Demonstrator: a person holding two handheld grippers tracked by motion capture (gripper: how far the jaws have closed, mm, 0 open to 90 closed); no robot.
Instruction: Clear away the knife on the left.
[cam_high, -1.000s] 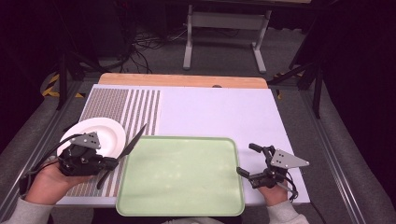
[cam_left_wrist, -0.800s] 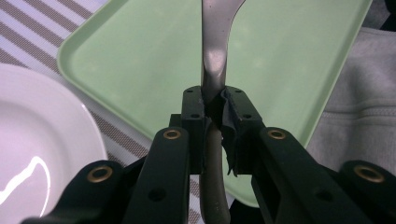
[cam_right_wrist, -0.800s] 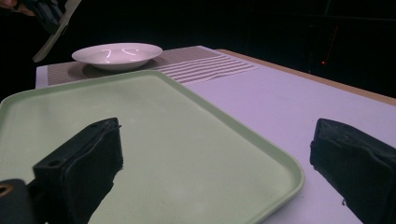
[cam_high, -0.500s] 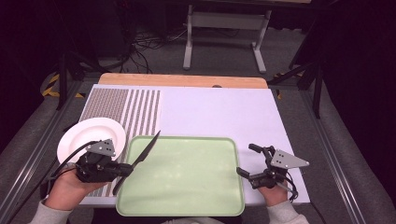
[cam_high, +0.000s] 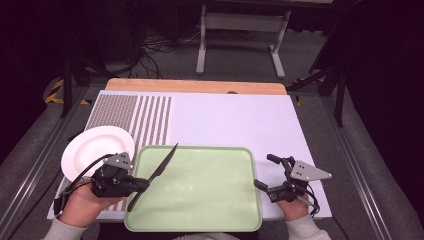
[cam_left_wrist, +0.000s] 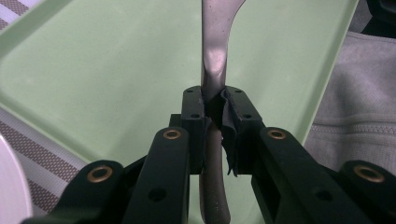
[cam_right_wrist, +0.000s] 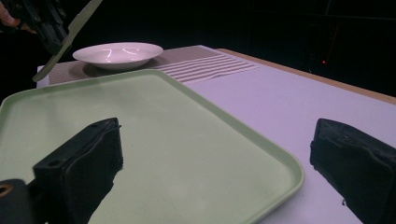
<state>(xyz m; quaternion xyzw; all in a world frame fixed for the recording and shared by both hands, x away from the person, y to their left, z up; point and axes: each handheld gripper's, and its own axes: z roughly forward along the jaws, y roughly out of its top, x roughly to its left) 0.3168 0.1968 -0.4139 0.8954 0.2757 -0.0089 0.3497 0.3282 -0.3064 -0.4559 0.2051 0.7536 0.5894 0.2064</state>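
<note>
Dark surroundings framed a table (cam_high: 230, 120) covered by a pale sheet, with a brown-striped patch (cam_high: 135, 117) at its far left and a wooden edge along the far side. Near the person's side lay a light green tray (cam_high: 200, 190), its floor bare. Just left of the tray's far corner stood a white plate (cam_high: 92, 147) on the striped patch; in the right gripper view the plate (cam_right_wrist: 119, 53) appeared beyond the tray (cam_right_wrist: 154, 140). At the tray's left edge, the left gripper (cam_high: 137, 184) was clamped on the handle of a knife (cam_high: 155, 172), whose blade slanted up and away over the tray's left portion, its tip near the far rim. In the left gripper view the two jaws pinched the grey knife (cam_left_wrist: 215, 60) between them above the tray (cam_left_wrist: 116, 70), with a torn black pad showing at the contact. At the tray's right edge, over the pale sheet, the right gripper (cam_high: 265, 172) had its jaws spread wide and held nothing. In its own view the two black jaws stood well apart, one over the tray and one over the sheet.
</note>
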